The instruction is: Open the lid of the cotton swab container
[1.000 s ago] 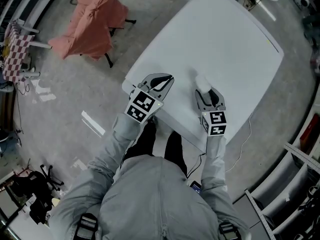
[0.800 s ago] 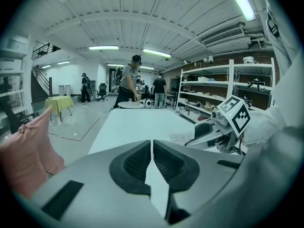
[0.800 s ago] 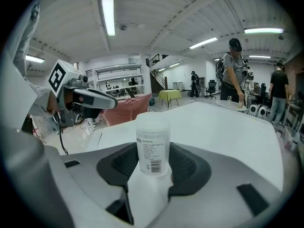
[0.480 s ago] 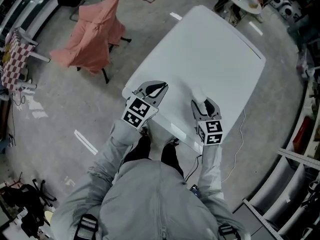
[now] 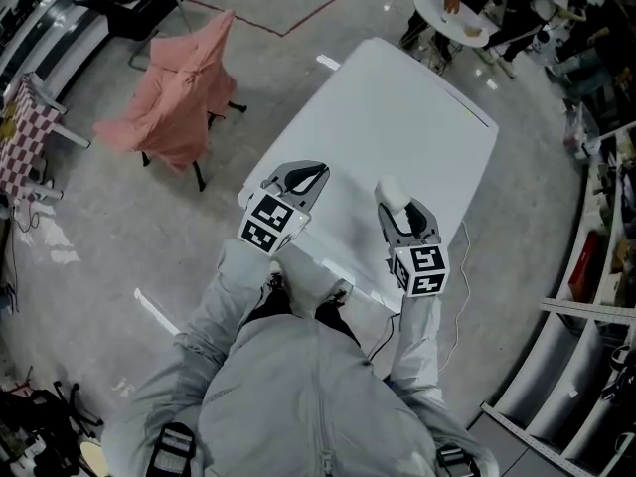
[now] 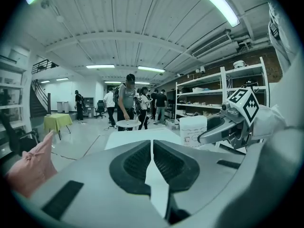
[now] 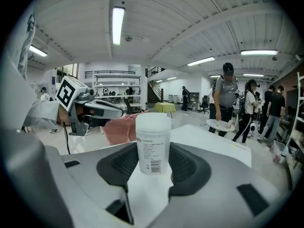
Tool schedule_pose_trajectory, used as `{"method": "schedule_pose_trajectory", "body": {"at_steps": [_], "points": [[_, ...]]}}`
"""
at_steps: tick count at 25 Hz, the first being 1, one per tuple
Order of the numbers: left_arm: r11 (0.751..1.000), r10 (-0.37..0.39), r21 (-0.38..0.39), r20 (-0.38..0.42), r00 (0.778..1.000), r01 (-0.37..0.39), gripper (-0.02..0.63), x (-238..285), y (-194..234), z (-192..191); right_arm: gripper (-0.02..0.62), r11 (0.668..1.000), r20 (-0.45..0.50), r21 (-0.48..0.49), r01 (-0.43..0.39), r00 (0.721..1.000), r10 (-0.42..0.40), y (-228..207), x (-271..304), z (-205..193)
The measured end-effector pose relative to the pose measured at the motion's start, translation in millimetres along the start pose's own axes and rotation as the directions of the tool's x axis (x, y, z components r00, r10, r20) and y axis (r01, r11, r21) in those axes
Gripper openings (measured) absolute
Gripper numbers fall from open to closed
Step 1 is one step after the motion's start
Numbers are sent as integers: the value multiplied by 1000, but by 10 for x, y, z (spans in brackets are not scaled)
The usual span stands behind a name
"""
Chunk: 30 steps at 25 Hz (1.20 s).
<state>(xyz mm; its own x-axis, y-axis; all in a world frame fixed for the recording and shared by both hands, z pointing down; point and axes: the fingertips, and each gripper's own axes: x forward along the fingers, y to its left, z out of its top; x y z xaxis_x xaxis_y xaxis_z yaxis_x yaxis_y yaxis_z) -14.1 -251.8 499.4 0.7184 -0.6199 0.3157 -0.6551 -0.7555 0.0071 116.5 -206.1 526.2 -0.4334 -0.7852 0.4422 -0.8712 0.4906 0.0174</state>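
Observation:
The cotton swab container is a white translucent tub with a printed label and its lid on. It stands upright on the white table near the front edge. My right gripper has its pads against both sides of the tub, and in the head view the right gripper sits just behind the container. My left gripper hovers to the left over the table's near corner, its jaws shut with nothing between them. In the left gripper view the left gripper points past the container.
A chair draped in pink cloth stands on the floor to the left. Several people stand round a small round table beyond the far end. Metal shelving lines the right side. A thin cable hangs off the table's right edge.
The head view has shifted, so the table sits lower and smaller in it. Both grippers keep their places at the table's near edge, and the container stays between the right jaws.

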Motion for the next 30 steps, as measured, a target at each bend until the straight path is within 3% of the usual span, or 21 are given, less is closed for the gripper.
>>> {"method": "schedule_pose_trajectory", "body": {"at_steps": [30], "points": [[986, -49, 167, 197, 979, 15, 31, -573, -300, 1243, 221, 991, 240, -94, 94, 968, -69, 76, -902, 1353]]}}
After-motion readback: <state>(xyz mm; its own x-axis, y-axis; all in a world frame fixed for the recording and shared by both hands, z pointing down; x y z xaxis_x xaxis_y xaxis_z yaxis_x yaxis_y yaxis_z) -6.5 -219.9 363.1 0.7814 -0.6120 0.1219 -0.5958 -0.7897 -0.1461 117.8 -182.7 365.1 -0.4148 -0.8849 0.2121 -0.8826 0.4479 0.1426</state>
